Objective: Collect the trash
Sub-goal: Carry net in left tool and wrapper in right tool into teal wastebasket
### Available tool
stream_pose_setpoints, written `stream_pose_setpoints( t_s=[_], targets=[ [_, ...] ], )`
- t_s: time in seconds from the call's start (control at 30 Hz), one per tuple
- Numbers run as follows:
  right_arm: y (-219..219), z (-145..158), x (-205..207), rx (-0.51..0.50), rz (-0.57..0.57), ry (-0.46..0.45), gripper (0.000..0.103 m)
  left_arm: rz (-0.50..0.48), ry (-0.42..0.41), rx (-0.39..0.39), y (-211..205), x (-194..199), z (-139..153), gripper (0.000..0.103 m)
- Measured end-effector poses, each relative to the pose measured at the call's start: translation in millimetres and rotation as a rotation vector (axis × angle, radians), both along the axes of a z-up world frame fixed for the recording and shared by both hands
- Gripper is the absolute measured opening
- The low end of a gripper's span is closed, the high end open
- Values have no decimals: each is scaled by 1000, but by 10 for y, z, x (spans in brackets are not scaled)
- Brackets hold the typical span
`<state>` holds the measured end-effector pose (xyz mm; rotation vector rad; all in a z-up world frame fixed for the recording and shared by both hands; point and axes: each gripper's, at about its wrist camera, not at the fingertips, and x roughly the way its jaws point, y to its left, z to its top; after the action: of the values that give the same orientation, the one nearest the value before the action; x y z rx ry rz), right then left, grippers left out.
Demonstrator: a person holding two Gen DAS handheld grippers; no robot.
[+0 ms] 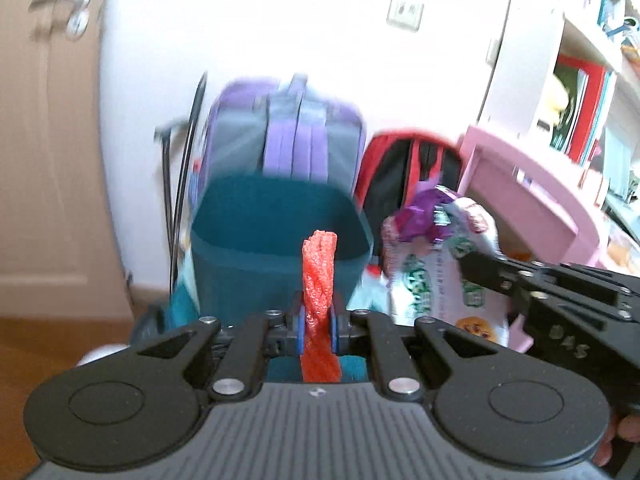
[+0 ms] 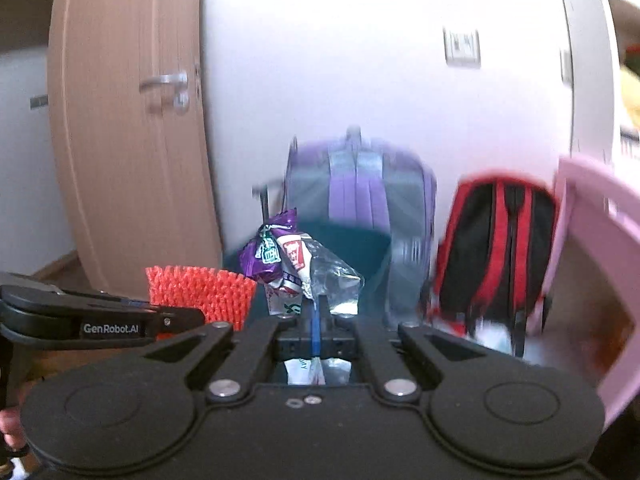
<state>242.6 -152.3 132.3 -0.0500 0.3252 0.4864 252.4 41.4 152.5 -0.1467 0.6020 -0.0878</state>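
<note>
Teal bin (image 1: 280,240): twelve o'clock beyond my left tongs (image 1: 319,322). Crumpled wrappers (image 2: 300,272): clamped in my right tongs (image 2: 316,320), protruding toward twelve. Red foam net (image 1: 319,276): pinched upright between my left tongs' pads.

Bright daylight overexposes the white wall (image 1: 280,20); vertical motion blur smears the background, fisheye bending the edges

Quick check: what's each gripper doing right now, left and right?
Left gripper: shut on the red foam net.
Right gripper: shut on a bunch of snack wrappers.
</note>
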Motion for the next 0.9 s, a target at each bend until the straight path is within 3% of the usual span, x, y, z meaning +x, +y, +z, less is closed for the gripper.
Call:
stream_pose_setpoints(
  t_s=[0.17, 0.3, 0.6, 0.9],
  targets=[
    [211, 381, 401, 19, -14, -60, 1, 2, -57, 64, -72, 405, 387, 11],
    [330, 495, 773, 39, -44, -83, 1, 19, -59, 75, -23, 744, 410, 11],
    [680, 183, 1541, 39, -75, -13, 1, 55, 40, 107, 229, 1513, -101, 11],
    [877, -336, 1954, -29, -67, 131, 1, 25, 173, 115, 384, 1895, -736, 11]
  ],
)
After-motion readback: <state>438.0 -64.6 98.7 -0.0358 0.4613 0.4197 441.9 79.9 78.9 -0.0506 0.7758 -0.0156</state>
